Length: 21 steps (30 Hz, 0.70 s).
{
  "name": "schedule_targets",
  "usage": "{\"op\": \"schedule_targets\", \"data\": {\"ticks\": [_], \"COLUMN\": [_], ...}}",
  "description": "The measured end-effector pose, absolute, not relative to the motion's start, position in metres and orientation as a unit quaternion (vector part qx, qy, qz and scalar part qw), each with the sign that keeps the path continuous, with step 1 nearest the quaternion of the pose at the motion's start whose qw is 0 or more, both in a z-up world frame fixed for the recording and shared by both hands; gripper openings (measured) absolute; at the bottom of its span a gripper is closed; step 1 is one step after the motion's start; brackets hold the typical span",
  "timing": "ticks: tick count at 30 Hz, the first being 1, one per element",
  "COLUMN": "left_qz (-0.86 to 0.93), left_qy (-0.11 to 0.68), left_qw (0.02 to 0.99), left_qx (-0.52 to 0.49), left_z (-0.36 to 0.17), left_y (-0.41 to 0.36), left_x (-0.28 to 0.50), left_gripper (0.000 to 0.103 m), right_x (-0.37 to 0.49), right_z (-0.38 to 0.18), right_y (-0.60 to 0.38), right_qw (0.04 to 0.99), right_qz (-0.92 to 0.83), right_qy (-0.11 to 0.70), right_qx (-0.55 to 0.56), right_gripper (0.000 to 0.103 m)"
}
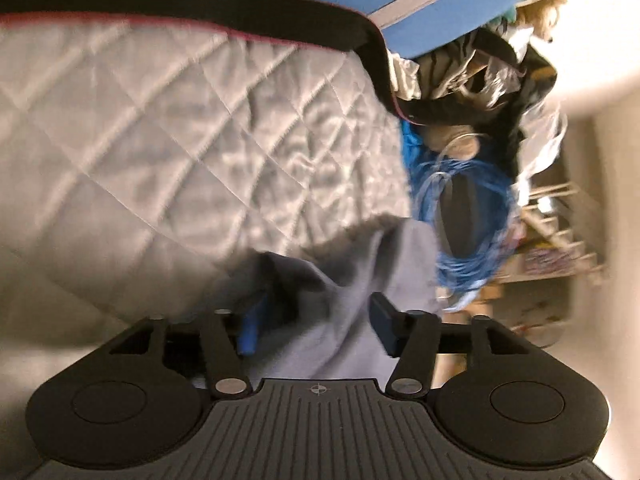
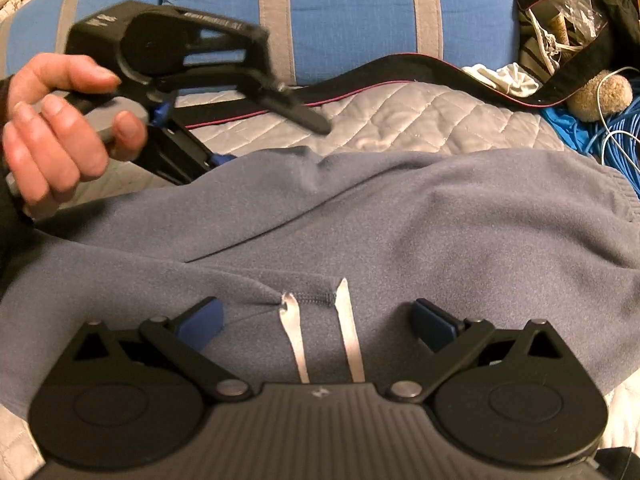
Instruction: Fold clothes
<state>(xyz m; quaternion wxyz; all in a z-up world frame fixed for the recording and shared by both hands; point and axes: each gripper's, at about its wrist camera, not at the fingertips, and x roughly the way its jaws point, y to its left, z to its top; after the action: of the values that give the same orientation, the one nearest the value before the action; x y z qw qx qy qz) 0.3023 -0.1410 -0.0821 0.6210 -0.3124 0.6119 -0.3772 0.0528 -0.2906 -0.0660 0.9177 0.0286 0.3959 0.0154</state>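
While the grey-blue sweatshirt lies spread across the quilted bed cover, the right hand-held gripper hangs directly above its nearest part, jaws wide apart and grasping nothing. Between those jaws, on the cloth itself, sit two pale drawstrings running out from a stitched neck seam, so the right side is the nearer one to the collar. The garment's long axis runs from side to side across the bed, with a ribbed hem or cuff at its right-hand end.

Farther back, at the left far edge of the sweatshirt, a person's hand holds the left hand-held gripper, tilted and pointing down at the fabric. Its own camera shows grey cloth bunched between its blue pads, which stand apart on either side of the fold; whether either one touches it is unclear, and the cloth appears released rather than clamped. That view is blurred.

Only the right view shows the whole garment and the drawstrings. Only the left view shows the loose fold at the left jaws.

Beyond the sweatshirt lie a black strap with red piping, blue cushions, and, at the bed's far right corner, coiled blue cable and clutter.
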Motion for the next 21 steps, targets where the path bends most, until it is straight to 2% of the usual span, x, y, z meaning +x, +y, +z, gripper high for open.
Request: {"op": "schedule_targets", "data": {"ticks": [3,7,11,12,15,21], "left_qz": [-0.382,-0.378,-0.362,-0.358,-0.343,-0.306], "left_qy": [0.62,0.612,0.603,0.601,0.593,0.586], "left_qw": [0.593,0.607,0.634,0.636,0.65,0.679], "left_qx": [-0.343,-0.339,-0.321,-0.326,-0.329,-0.319], "left_z": [-0.094,-0.092,-0.088,-0.089,-0.089,-0.088], "left_y": [-0.153,-0.165,-0.158,-0.153,-0.143,-0.136], "left_x": [0.308,0.315,0.317,0.318,0.321,0.331], "left_gripper": [0.061,0.057,0.022,0.017,0.006,0.003], "right_x": [0.053,0.053,0.053,0.053,0.052,0.052], "right_z": [-0.066,-0.067,-0.068,-0.068,-0.068,-0.069], "right_y": [-0.29,-0.289,-0.288,-0.289,-0.289,-0.289], "right_qw": [0.918,0.918,0.916,0.916,0.916,0.915], "right_qz": [0.015,0.015,0.017,0.017,0.018,0.018], "right_qy": [0.395,0.395,0.4,0.4,0.4,0.402], "right_qx": [0.028,0.023,0.018,0.017,0.017,0.02], "right_gripper": [0.103,0.103,0.103,0.103,0.103,0.102]}}
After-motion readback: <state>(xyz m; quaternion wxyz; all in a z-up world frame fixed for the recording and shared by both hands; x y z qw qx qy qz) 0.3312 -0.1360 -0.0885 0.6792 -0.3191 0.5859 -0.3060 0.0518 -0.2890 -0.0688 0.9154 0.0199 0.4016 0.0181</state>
